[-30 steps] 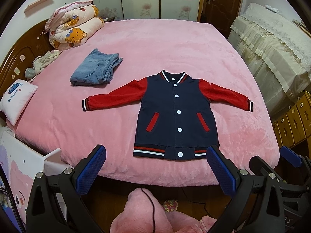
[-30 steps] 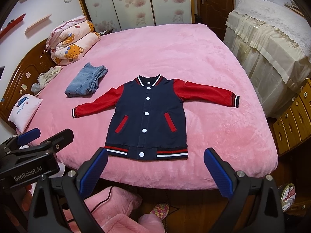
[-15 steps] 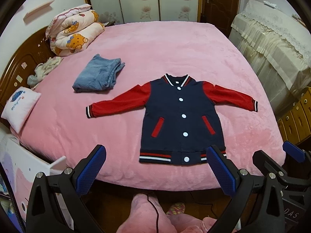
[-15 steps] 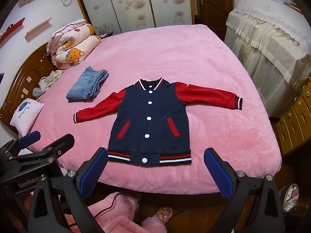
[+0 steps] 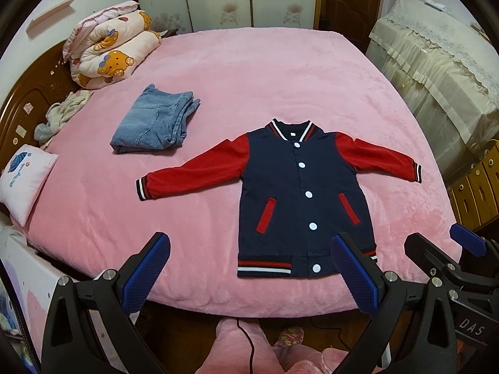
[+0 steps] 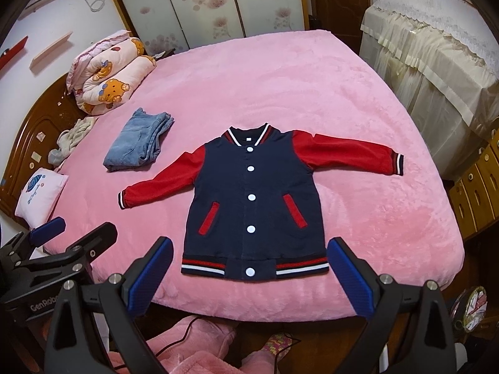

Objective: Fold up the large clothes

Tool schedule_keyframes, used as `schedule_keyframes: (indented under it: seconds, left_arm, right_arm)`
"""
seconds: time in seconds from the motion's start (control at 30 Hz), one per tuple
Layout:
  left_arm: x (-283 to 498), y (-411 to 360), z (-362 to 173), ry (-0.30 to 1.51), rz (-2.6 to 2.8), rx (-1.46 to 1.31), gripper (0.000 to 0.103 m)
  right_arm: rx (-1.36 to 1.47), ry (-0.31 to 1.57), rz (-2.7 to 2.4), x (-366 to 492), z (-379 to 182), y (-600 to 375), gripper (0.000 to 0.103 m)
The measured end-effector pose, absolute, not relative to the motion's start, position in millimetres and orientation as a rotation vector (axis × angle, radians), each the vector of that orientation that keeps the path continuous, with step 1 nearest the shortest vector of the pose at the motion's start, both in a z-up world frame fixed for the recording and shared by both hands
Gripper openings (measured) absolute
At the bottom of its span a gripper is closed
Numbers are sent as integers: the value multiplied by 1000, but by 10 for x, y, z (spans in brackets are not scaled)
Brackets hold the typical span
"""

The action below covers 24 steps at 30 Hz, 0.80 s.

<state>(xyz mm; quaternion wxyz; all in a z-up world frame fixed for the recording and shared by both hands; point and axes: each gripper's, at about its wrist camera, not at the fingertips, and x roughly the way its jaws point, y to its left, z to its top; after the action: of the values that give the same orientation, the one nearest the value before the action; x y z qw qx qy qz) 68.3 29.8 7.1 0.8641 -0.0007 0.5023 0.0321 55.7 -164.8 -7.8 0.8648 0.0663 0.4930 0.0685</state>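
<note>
A navy jacket (image 5: 299,199) (image 6: 252,205) with red sleeves and white buttons lies flat, front up, on the pink bed (image 5: 249,71) (image 6: 265,71), both sleeves spread out. Its striped hem is near the bed's front edge. My left gripper (image 5: 249,274) hangs open in front of the bed edge, left of the hem's middle, holding nothing. My right gripper (image 6: 249,277) is open too, centred just before the hem, with nothing between its blue pads (image 6: 351,275). Each gripper shows at the other view's side: the right gripper (image 5: 449,258), the left gripper (image 6: 59,243).
Folded jeans (image 5: 154,124) (image 6: 137,141) lie left of the jacket. A rolled quilt (image 5: 109,46), a small pillow (image 5: 21,180) and a crumpled cloth (image 5: 59,115) sit by the wooden headboard. A cloth-covered cabinet (image 5: 436,71) and drawers (image 5: 474,196) stand right. Pink-clad legs (image 5: 243,349) show below.
Both grippers have moved slightly toward the bed and lower, so the jacket sits lower and larger in both views. Jaws stay open; the jacket has not moved.
</note>
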Motion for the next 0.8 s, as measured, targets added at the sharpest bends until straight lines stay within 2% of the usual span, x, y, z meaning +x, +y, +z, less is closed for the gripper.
schedule_keyframes:
  seconds: [0.23,0.4,0.63,0.8]
  left_arm:
    - [1087,692,-40,1103,24,-41,102]
    - [1411,1089,-294,1215,-9,-105,102]
    - [1764,1841,-1052,1426,-11,-287,102]
    - [1911,2543,-1754,1522,64,-543,102]
  right_arm:
    - [151,1072,111,876,-146,-1334,99]
    - [148,1127,88,1131,-270,-1009,99]
    - [68,1217,50,1423,-669,-395,99]
    - [-42,1256,31,1560,-1028,55,99]
